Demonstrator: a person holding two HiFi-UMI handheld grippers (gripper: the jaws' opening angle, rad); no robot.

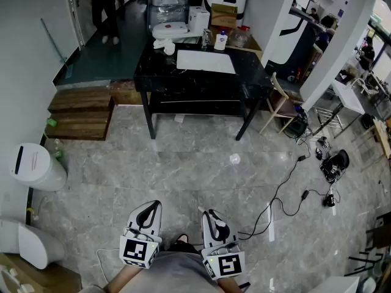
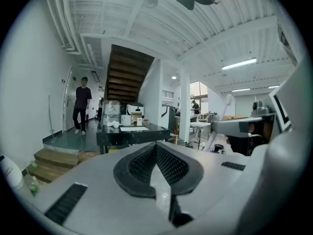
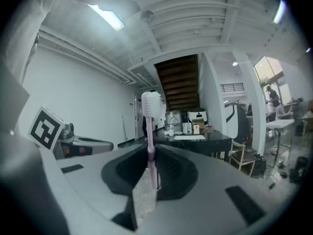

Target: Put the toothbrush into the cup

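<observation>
The right gripper [image 3: 152, 155] has its fingers clenched on the lower handle of a pink toothbrush [image 3: 151, 131], which stands upright with its white bristle head above them. It looks light, slim and stiff. The smooth plastic could pivot in so low a pinch, so a hold nearer mid-handle would be steadier. The left gripper [image 2: 157, 153] has its fingers closed on nothing. The black counter [image 1: 183, 81] stands well away.

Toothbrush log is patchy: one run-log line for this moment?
right gripper: shut on pink plastic toothbrush, bristles up | left gripper: shut, empty | black table: ahead
</observation>
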